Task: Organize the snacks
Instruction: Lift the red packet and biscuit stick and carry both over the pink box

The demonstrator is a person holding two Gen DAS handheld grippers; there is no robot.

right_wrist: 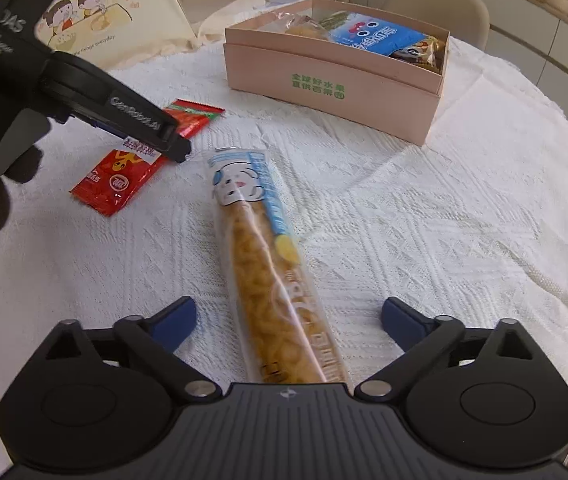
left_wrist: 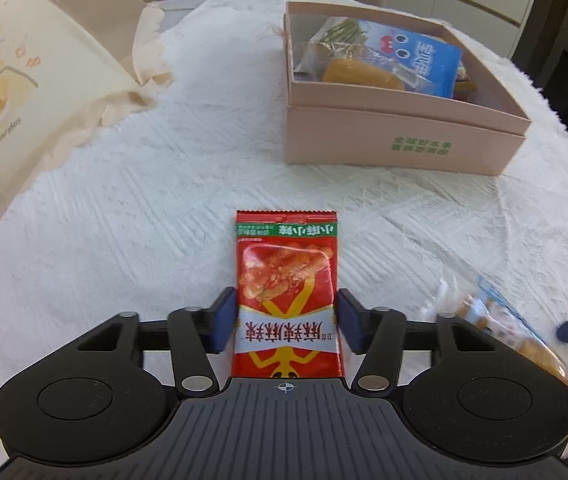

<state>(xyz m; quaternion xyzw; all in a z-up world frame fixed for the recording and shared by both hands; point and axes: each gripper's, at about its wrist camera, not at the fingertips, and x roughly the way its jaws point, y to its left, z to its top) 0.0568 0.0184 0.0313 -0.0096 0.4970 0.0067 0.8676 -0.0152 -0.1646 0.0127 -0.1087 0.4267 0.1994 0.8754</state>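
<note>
While the left gripper [left_wrist: 287, 322] has its jaws closed on the red snack packet [left_wrist: 287, 280] mid-worktop, the right gripper [right_wrist: 288, 322] straddles the long clear snack bag [right_wrist: 268, 256], jaws wide apart, pink box [right_wrist: 323, 80] toward the far edge.

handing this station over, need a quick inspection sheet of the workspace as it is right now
surface: table under a white textured cloth, fringed at the edge.
job's things: red snack packet flat on the cloth; long clear packet of golden snacks lying flat; pink open box already holding several snacks, a blue packet among them.
clutter: cream tote bag with a cartoon print, beside the box.
grippers: left gripper fingers against the red packet's sides, grip uncertain; right gripper wide open, straddling the long packet, not touching it.
cables: nothing seen.
surroundings: beige chairs behind the table, white cabinets beyond.
</note>
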